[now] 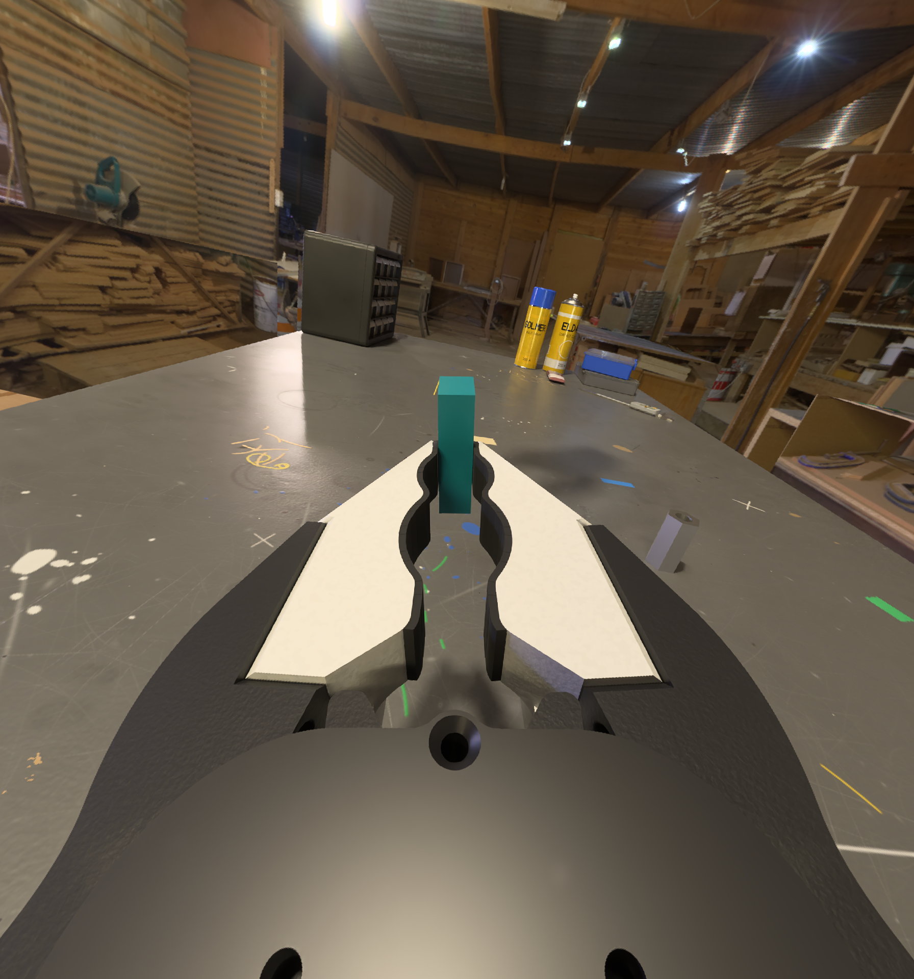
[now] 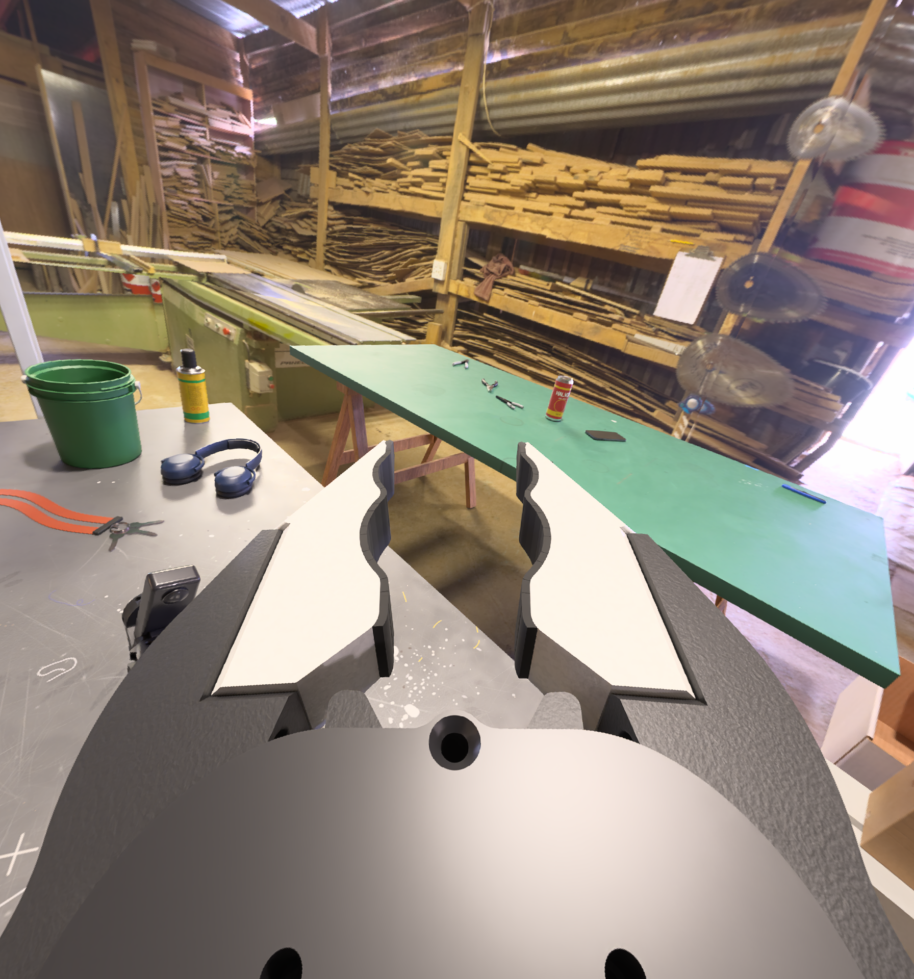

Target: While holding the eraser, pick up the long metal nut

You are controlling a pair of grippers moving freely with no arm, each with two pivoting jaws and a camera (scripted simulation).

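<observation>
My left gripper (image 1: 455, 455) is shut on a teal block-shaped eraser (image 1: 455, 424), held upright between its fingertips above the grey workbench (image 1: 179, 477). The long metal nut (image 1: 672, 540), a pale hexagonal tube, stands on the bench to the right of the left gripper, a short way off. My right gripper (image 2: 454, 455) is open and empty, above the corner of the grey workbench (image 2: 47, 609), facing a green table. The nut and the eraser do not show in the right wrist view.
Two yellow spray cans (image 1: 547, 334) and a dark drawer cabinet (image 1: 351, 288) stand at the bench's far edge. In the right wrist view a green bucket (image 2: 86, 413), blue headphones (image 2: 214, 469), a spray can (image 2: 192, 386), keys on an orange lanyard (image 2: 121, 527) and a dark device (image 2: 161, 604) lie on the bench. A green trestle table (image 2: 656, 477) stands beyond.
</observation>
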